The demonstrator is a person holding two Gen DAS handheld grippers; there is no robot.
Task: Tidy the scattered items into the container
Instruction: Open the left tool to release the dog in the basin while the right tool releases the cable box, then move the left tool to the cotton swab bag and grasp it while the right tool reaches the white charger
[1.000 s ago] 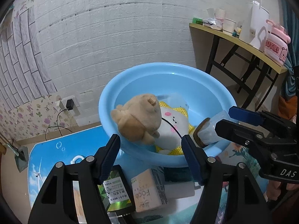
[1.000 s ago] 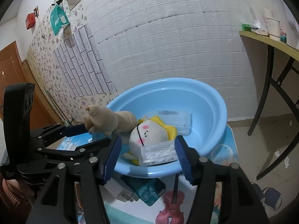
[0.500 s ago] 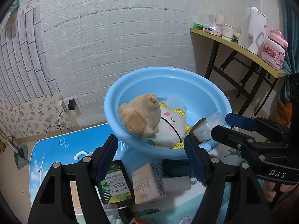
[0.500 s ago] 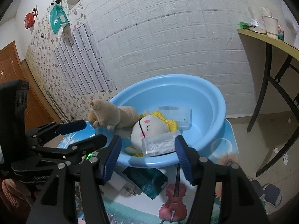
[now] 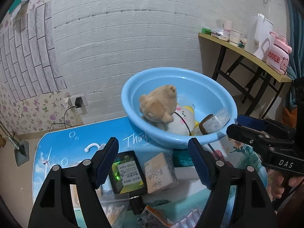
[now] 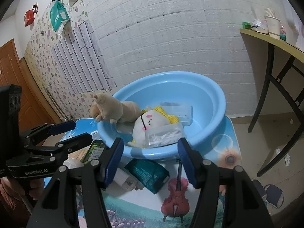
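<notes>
A blue basin [image 5: 224, 98] stands on the printed table and holds a brown plush [image 5: 157, 104], a white and yellow plush [image 6: 152, 121] and a clear bag of swabs [image 6: 165, 134]. My left gripper [image 5: 153, 146] hovers short of the basin, above a black-green box [image 5: 129, 172] and a beige carton [image 5: 161, 172]; its jaws are opening with nothing between them. My right gripper [image 6: 151, 144] stands open at the basin's near rim. The clear bag lies just beyond its fingertips and is narrower than the gap.
A teal packet [image 6: 148, 172] and a white pack [image 6: 123, 178] lie under the basin's near side. Another clear bag [image 5: 112, 209] is at the table's front. A yellow side table [image 5: 247, 55] with cups and a pink box stands right. A white brick wall is behind.
My left gripper has drawn back from the basin and its jaws have spread wider; the brown plush stays in the basin. The right gripper and the clear bag have not moved.
</notes>
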